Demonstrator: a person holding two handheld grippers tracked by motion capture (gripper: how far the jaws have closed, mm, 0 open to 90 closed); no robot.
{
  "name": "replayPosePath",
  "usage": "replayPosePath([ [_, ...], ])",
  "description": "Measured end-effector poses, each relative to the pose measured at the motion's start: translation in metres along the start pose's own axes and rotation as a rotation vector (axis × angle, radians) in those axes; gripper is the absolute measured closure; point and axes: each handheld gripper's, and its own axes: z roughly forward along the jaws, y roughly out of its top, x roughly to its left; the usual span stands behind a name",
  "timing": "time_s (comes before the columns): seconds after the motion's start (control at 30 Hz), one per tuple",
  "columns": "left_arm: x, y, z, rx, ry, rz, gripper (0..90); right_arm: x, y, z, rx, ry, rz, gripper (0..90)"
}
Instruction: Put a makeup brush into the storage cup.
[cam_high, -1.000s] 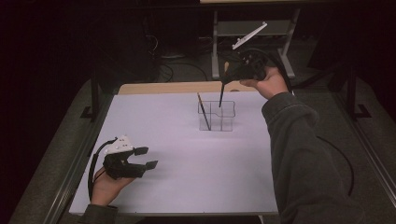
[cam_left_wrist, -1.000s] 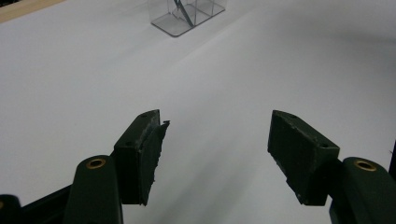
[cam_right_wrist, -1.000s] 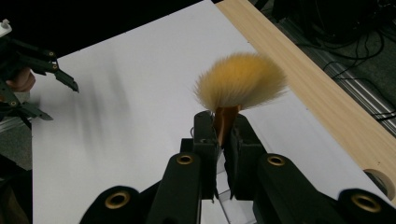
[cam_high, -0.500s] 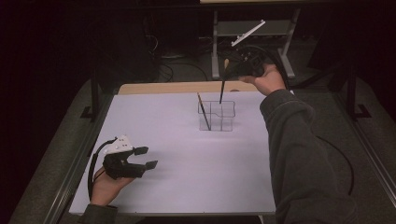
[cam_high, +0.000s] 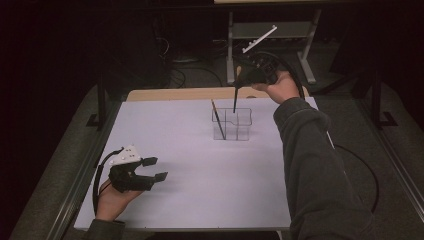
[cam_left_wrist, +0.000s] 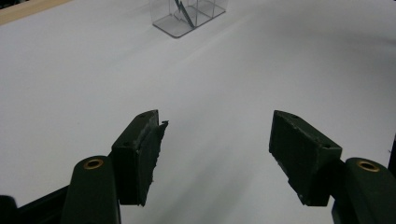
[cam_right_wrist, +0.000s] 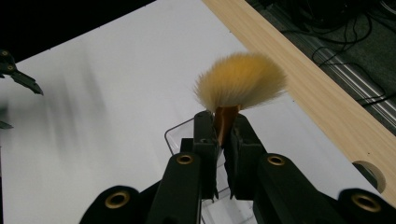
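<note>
My right gripper (cam_high: 241, 81) is raised over the far side of the white table (cam_high: 200, 150), shut on a makeup brush (cam_high: 234, 100). The brush's dark handle hangs down, its tip at a clear divided holder (cam_high: 239, 126). In the right gripper view the jaws (cam_right_wrist: 223, 128) pinch the copper ferrule, with the yellow bristles (cam_right_wrist: 240, 86) fanned above and the holder (cam_right_wrist: 173, 135) below. A second brush (cam_high: 217, 120) leans in the holder's left compartment. My left gripper (cam_high: 156, 168) rests near the front left, open and holding nothing (cam_left_wrist: 217, 140); ahead of it stands the holder (cam_left_wrist: 187, 16).
A wooden strip (cam_high: 190, 94) runs along the table's far edge, with a hole (cam_right_wrist: 371, 175) in it. Behind it are a metal stand (cam_high: 270, 35) and cables (cam_high: 185, 75) on the dark floor. A metal rail (cam_high: 80, 180) lines the table's left side.
The right hand with the brush has shifted slightly to the left above the holder. The left gripper has stayed in place.
</note>
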Motion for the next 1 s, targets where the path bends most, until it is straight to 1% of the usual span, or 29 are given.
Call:
replayPosePath([
  [0.07, 0.000, 0.000, -0.001, 0.001, 0.002, 0.001, 33.2, 0.000, 0.000, 0.002, 0.004, -0.003, -0.006, 82.6],
  [0.17, 0.000, 0.000, -0.001, 0.003, 0.008, 0.001, 33.2, 0.000, 0.000, 0.005, 0.004, -0.004, -0.003, 82.6],
  [0.4, -0.001, 0.000, -0.002, -0.010, 0.011, -0.008, 32.8, 0.000, -0.003, 0.011, 0.017, -0.009, 0.000, 82.6],
  [0.5, -0.002, 0.000, -0.001, -0.010, 0.009, -0.008, 32.7, 0.000, -0.005, 0.012, 0.016, -0.009, 0.007, 82.6],
  [0.57, -0.001, 0.000, -0.002, -0.004, 0.010, 0.001, 32.4, 0.000, -0.006, 0.013, 0.016, -0.010, 0.011, 82.6],
  [0.6, -0.001, 0.000, -0.002, -0.002, 0.011, 0.001, 32.3, 0.000, -0.007, 0.013, 0.014, -0.012, 0.002, 82.6],
  [0.67, -0.002, 0.000, -0.002, -0.004, 0.010, -0.002, 32.1, -0.001, -0.007, 0.014, 0.016, -0.015, 0.000, 82.6],
  [0.7, -0.002, 0.000, -0.002, -0.008, 0.010, -0.007, 32.0, 0.000, -0.007, 0.014, 0.014, -0.014, 0.005, 82.6],
  [0.73, -0.001, 0.000, -0.002, -0.005, 0.011, 0.000, 32.0, 0.000, -0.007, 0.015, 0.012, -0.015, 0.007, 82.6],
  [0.83, -0.001, 0.000, -0.002, -0.003, 0.013, -0.003, 32.0, 0.000, -0.007, 0.016, 0.014, -0.016, 0.010, 82.6],
  [0.9, 0.000, -0.001, -0.002, 0.000, 0.011, -0.004, 31.9, 0.000, -0.008, 0.017, 0.005, -0.014, 0.010, 82.6],
  [1.0, 0.000, -0.001, -0.002, -0.001, 0.012, -0.003, 31.6, -0.001, -0.010, 0.020, 0.011, -0.018, 0.011, 82.6],
])
